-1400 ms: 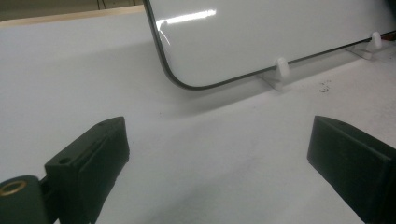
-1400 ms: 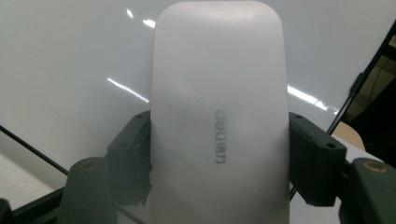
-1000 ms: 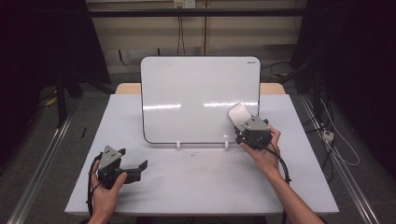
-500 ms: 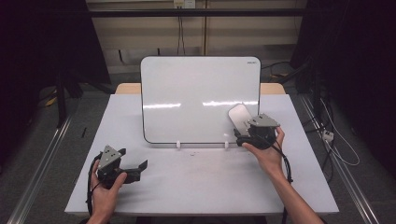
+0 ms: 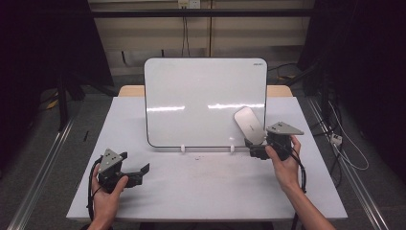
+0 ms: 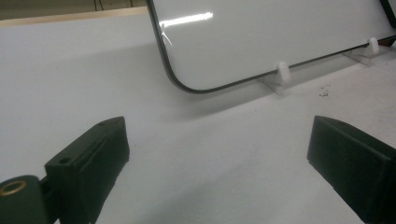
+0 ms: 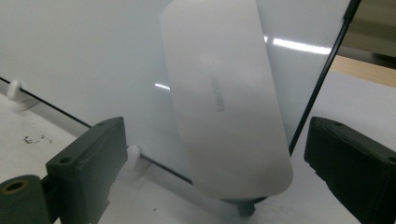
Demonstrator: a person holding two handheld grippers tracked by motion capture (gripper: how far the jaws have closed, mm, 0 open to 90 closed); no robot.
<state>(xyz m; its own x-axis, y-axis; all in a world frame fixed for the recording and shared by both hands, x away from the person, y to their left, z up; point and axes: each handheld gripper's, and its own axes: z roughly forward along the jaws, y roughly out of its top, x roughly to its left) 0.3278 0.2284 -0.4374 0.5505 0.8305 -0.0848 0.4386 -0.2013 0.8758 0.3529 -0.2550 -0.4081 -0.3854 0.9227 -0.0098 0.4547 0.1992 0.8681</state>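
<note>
My left hand (image 5: pixel 107 184) holds the left gripper (image 5: pixel 136 171) low at my near left, jaws spread wide with nothing between them. My right hand (image 5: pixel 283 160) holds the right gripper (image 5: pixel 253 147) out at the far right, forearm stretched forward, its jaws having just been opening and now standing wide apart.

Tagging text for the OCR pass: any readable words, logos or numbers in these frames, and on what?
Whiteboard eraser: a faint embossed word runs along its pale face in the right gripper view, too soft to read.
Whiteboard: a small dark mark at the top right corner of the frame in the high view, probably a brand label, too small to read.
Wall outlet plate above the board: no legible marking.
Nothing else carries text.
</note>
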